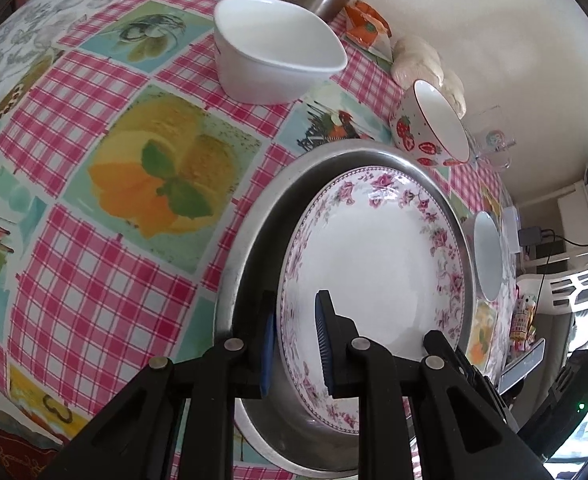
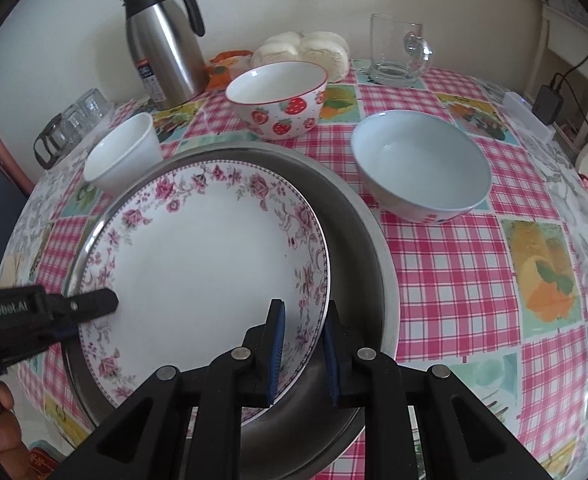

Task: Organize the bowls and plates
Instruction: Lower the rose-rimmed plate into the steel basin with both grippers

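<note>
Left tongs [image 1: 294, 344] are clamping the near-left rim of the floral plate [image 2: 206, 264] — right tongs [image 2: 302, 354] are clamping its right rim. Plate is sitting inside the steel basin [image 2: 353, 240] on the checked worktop [image 2: 453, 272]; beyond are standing a white cup [image 2: 124, 152], strawberry bowl [image 2: 280, 98] — pale-blue bowl [image 2: 421, 164].

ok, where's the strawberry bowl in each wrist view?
Left wrist: strawberry bowl upper right, beyond the metal tray, seen tilted near the wall.
Right wrist: strawberry bowl upper centre, behind the tray, right of the steel jug.
Shared landmark: the floral plate both grippers hold.
</note>
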Available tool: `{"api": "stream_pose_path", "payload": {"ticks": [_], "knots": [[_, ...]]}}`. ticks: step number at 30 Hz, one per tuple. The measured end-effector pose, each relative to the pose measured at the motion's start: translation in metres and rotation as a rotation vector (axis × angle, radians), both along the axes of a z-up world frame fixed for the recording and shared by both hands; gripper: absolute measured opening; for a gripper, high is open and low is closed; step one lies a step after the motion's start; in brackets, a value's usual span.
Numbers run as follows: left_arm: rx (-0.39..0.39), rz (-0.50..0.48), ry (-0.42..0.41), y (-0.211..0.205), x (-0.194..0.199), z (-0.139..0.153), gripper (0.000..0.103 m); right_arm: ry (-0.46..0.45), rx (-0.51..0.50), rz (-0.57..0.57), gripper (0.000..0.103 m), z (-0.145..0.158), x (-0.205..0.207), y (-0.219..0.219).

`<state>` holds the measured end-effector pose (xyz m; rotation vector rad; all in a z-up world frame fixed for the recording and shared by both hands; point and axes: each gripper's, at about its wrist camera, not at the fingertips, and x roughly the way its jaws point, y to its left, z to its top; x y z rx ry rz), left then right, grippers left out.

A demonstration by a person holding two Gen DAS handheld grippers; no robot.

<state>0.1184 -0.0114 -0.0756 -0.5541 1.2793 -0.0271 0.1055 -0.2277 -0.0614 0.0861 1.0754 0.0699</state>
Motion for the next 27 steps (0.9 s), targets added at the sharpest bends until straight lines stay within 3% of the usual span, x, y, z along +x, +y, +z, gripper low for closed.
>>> {"api": "stream_pose_path", "payload": {"ticks": [6, 21, 27], "knots": [[0.031, -0.043, 0.002, -0.01, 0.002, 0.001, 0.021, -0.019, 0.007, -0.016, 0.021, 0.004, -0.001, -0.003], [0.009, -0.068, 0.011, -0.014, 0.004, 0.001, 0.022, -0.055, 0.008, -0.046, 0.021, 0.012, -0.004, -0.01], [0.067, -0.074, -0.045, -0.016, 0.001, 0.015, 0.029, -0.082, -0.016, -0.044, 0.021, 0.016, -0.006, -0.009]]}}
